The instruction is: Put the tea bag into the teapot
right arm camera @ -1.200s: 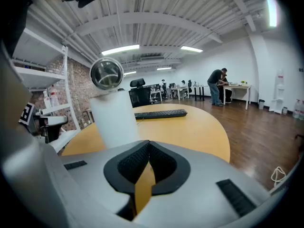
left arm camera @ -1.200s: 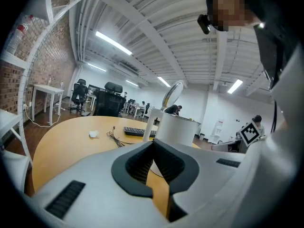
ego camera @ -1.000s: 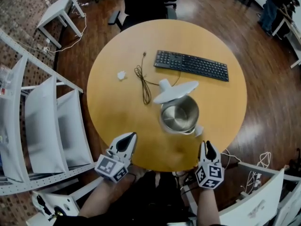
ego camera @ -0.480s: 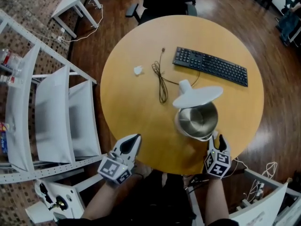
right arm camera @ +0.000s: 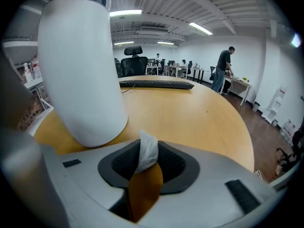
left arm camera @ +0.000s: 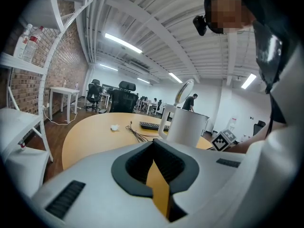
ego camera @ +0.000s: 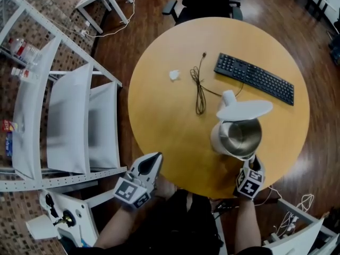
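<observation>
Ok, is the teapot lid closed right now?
No, the head view shows the teapot with its lid flipped up and the shiny steel inside exposed.
</observation>
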`<state>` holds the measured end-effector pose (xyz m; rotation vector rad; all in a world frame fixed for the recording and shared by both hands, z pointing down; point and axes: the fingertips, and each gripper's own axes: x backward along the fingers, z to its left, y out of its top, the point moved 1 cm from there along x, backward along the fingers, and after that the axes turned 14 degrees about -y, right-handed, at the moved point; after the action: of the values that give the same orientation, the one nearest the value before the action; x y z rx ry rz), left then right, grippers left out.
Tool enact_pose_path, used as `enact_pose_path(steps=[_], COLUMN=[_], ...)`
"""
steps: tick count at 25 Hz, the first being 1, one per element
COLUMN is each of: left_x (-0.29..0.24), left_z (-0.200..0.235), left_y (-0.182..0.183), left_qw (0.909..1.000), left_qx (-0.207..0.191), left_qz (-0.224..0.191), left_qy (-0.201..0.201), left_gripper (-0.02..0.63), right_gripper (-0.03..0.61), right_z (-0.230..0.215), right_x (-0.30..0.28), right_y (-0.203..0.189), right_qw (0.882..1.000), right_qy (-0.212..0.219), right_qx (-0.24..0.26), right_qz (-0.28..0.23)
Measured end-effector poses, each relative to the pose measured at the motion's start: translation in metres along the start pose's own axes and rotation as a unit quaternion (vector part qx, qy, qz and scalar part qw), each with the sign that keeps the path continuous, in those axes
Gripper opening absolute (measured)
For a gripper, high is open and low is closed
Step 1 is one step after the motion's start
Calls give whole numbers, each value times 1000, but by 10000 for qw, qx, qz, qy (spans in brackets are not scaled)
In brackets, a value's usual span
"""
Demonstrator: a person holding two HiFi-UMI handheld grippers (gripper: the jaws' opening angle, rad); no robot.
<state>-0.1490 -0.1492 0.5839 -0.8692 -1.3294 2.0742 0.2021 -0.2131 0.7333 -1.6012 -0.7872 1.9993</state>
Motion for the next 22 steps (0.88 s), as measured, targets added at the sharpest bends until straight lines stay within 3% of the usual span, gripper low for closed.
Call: enact_pose_path(steps=[6,12,22], left_x=[-3,-22,-55], left_z=[4,-2,-41], left_y=[9,52,137], left_qw=[9999,9978,9818], left_qx=[-82,-409,-998], left_qz=[-80,-379,-1135], left_qy=[-15,-355,-1151], left_gripper=[-6,-6,-6], right_gripper=[103,103,103], right_z=[-8,-50,-102], right_x=[17,54,139], right_y=[13,55,131], right_qw=[9995,9955,9752], right_qy=[72,-167,-344], right_qx=[-24,-250,-596], right_qz=[-319,-897,-2102])
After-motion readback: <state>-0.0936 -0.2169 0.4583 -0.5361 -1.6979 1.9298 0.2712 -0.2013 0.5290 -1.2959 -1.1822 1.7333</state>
